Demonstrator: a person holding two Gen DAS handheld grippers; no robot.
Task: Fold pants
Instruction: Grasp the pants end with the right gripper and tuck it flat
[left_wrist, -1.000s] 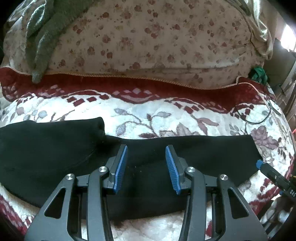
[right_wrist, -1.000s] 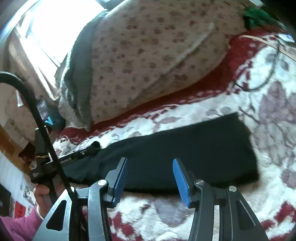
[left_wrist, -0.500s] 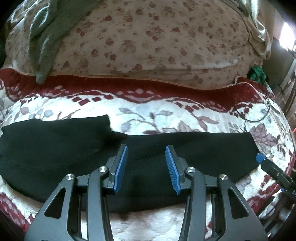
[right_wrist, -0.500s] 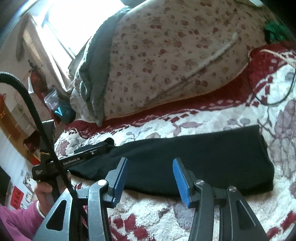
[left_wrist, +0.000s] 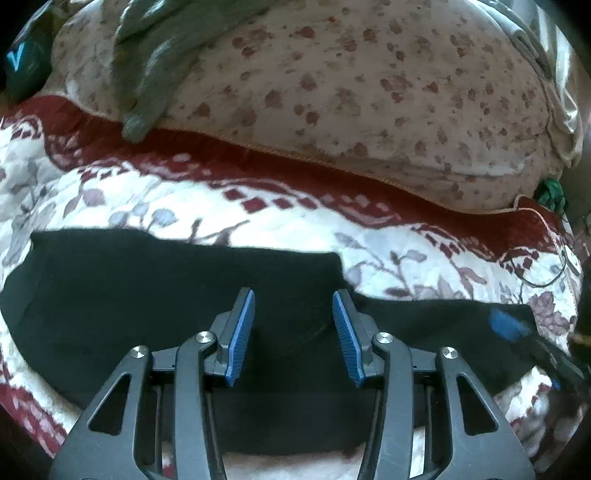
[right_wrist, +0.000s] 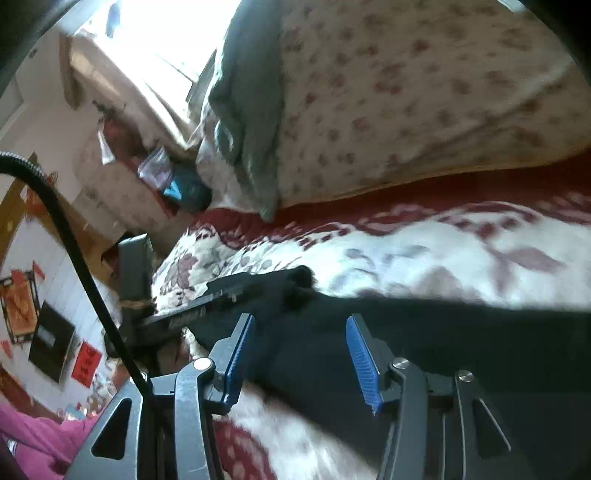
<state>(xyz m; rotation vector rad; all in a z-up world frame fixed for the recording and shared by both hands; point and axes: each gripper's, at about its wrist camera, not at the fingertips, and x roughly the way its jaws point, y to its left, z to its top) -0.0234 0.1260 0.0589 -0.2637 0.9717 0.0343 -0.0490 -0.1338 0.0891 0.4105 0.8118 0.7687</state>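
Note:
The black pants (left_wrist: 155, 295) lie flat across the white, floral-patterned bed cover, waist part to the left, legs running right; they also show in the right wrist view (right_wrist: 461, 350). My left gripper (left_wrist: 293, 332) is open and empty, hovering over the pants near the crotch. My right gripper (right_wrist: 299, 354) is open and empty, low over the pants' near edge. The right gripper's blue tip (left_wrist: 508, 326) shows over the leg end in the left wrist view. The left gripper's body (right_wrist: 192, 314) shows at the pants' far end in the right wrist view.
A large floral quilt (left_wrist: 369, 92) with a grey-green towel (left_wrist: 155, 66) draped on it lies behind the pants. A dark red border (left_wrist: 332, 184) edges the cover. A black cable (right_wrist: 74, 258) hangs at left. A black cord (left_wrist: 535, 277) lies at far right.
Both views have swung: the left gripper has shifted left along the pants towards the wider waist part. The right gripper has dropped closer to the pants and turned left. Both stay open.

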